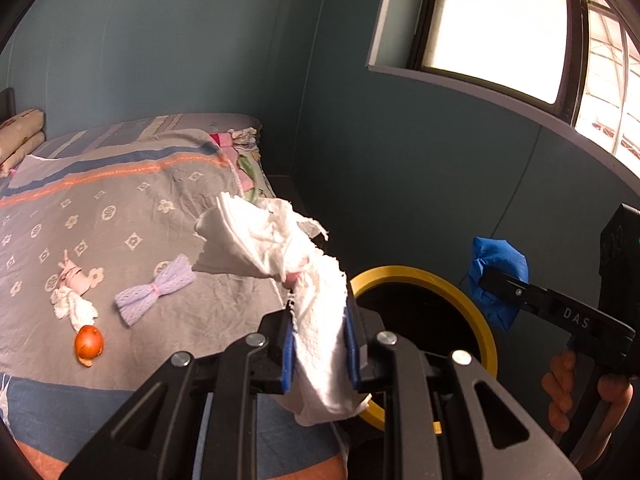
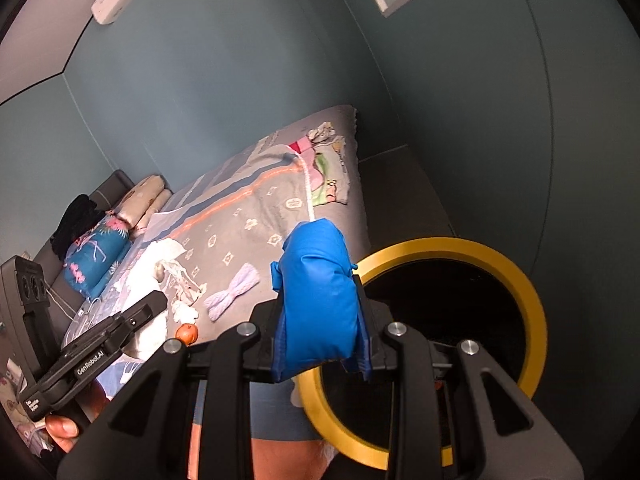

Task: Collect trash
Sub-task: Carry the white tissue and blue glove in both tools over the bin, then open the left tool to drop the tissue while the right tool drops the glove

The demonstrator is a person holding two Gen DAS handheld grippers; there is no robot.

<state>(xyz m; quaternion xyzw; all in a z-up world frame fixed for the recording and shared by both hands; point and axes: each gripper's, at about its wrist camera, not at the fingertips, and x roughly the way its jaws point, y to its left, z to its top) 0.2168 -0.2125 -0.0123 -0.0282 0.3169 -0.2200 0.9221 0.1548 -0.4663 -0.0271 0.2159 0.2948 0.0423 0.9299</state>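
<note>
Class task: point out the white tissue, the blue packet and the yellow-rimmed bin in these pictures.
white tissue [image 1: 280, 248]: left wrist view, on its crumpled middle.
blue packet [image 2: 320, 288]: right wrist view, on its smooth front face.
yellow-rimmed bin [image 2: 532, 304]: right wrist view, on the rim's right side.

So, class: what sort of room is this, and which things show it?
Most likely a bedroom: a bed under a grey patterned bedspread, stacked beige pillows at its head, and a yellow-rimmed black bin beside it.

The bin's [image 2: 532, 308] dark inside shows nothing; tissue [image 1: 320, 320] hides its near rim.
</note>
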